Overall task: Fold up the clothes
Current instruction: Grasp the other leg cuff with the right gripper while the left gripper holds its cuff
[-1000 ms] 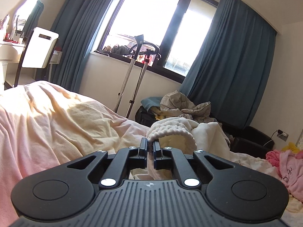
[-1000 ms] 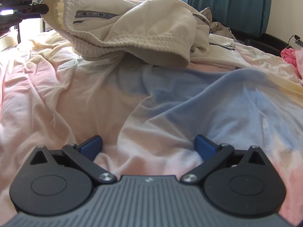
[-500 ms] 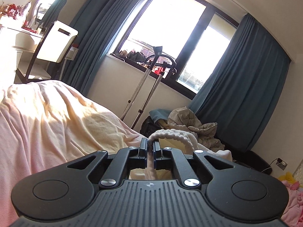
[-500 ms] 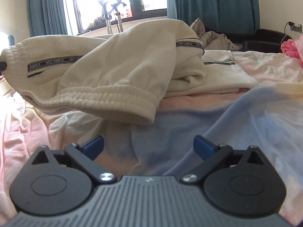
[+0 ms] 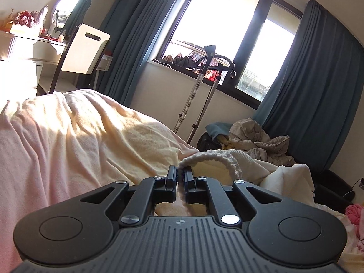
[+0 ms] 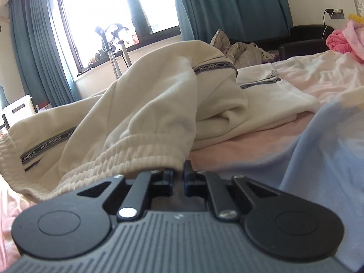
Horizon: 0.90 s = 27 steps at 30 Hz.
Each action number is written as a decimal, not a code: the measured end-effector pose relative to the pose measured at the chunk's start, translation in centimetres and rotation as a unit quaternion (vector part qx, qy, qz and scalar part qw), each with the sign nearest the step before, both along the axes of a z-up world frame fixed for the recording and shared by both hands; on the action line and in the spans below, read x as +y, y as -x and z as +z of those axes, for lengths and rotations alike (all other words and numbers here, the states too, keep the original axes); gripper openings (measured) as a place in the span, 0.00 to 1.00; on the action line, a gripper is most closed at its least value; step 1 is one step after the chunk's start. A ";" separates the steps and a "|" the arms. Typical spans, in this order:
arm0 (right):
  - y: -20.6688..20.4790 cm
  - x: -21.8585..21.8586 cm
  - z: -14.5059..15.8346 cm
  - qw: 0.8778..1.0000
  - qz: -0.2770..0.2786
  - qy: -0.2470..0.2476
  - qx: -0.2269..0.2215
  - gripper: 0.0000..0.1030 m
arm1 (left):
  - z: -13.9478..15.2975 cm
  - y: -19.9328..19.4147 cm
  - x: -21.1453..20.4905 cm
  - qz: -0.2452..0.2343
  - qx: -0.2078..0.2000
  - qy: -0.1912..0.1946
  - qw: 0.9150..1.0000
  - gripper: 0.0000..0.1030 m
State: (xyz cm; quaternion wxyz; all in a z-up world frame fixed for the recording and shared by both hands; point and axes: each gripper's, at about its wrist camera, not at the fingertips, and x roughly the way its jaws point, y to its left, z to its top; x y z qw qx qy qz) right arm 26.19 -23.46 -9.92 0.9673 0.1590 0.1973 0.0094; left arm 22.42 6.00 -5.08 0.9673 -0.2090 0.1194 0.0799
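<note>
While my left tongs (image 5: 180, 177) clamp the cream trousers' (image 6: 147, 104) ribbed waistband off the bed (image 5: 68, 136), my right tongs (image 6: 178, 174) have just closed beside its other end; cloth between them unclear.

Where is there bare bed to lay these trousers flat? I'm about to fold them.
Free: sunlit blanket left of the cream trousers, and its blue patch to their right. Crowded: pink clothes at the far right corner.
</note>
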 end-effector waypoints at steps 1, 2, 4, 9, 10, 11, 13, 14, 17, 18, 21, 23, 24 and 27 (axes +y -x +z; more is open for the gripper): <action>0.4 0.1 0.9 1.000 -0.001 0.004 -0.013 0.06 | -0.1 -0.1 0.1 0.003 0.001 -0.001 1.000 0.08; 1.0 0.1 1.8 1.000 -0.001 0.006 -0.029 0.06 | -0.2 -0.1 0.0 0.005 0.003 -0.002 1.000 0.08; 2.2 0.2 3.6 0.998 -0.002 0.012 -0.059 0.06 | -0.4 -0.3 0.0 0.007 0.010 -0.005 1.000 0.09; 5.8 -1.6 6.7 0.995 -0.023 0.002 -0.093 0.06 | -1.1 -0.5 -0.3 0.003 0.027 -0.013 1.000 0.15; 6.5 -2.1 6.9 0.995 -0.026 -0.004 -0.093 0.06 | -1.3 -0.7 -0.4 -0.001 0.032 -0.013 0.999 0.17; 7.2 -2.5 7.2 0.995 -0.029 -0.006 -0.091 0.06 | -1.5 -0.8 -0.5 -0.009 0.036 -0.013 0.999 0.23; 8.5 -2.9 7.6 0.996 -0.037 0.007 -0.084 0.06 | -1.8 -0.9 -1.0 -0.024 0.037 -0.020 0.999 0.39; 9.0 -3.0 7.6 0.996 -0.042 0.017 -0.077 0.06 | -2.0 -0.9 -1.5 -0.034 0.036 -0.030 0.998 0.50; 10.0 -3.4 7.3 0.997 -0.049 0.026 -0.053 0.06 | -2.4 -0.7 -2.8 -0.058 0.029 -0.062 0.996 0.56; 10.2 -3.5 7.1 0.997 -0.049 0.025 -0.045 0.06 | -2.5 -0.7 -3.2 -0.066 0.027 -0.071 0.995 0.56; 10.8 -3.4 6.6 0.998 -0.051 0.032 -0.024 0.06 | -2.7 -0.9 -3.6 -0.076 0.029 -0.075 0.994 0.54; 10.3 -3.4 5.7 0.998 -0.058 0.036 -0.006 0.06 | -2.9 -1.0 -3.7 -0.080 0.033 -0.075 0.993 0.32; 9.9 -3.5 5.2 0.998 -0.061 0.034 0.004 0.06 | -3.0 -1.1 -3.8 -0.083 0.034 -0.075 0.993 0.23; 9.3 -3.1 3.9 0.997 -0.059 0.047 0.021 0.06 | -2.7 -1.2 -3.3 -0.075 0.031 -0.055 0.995 0.13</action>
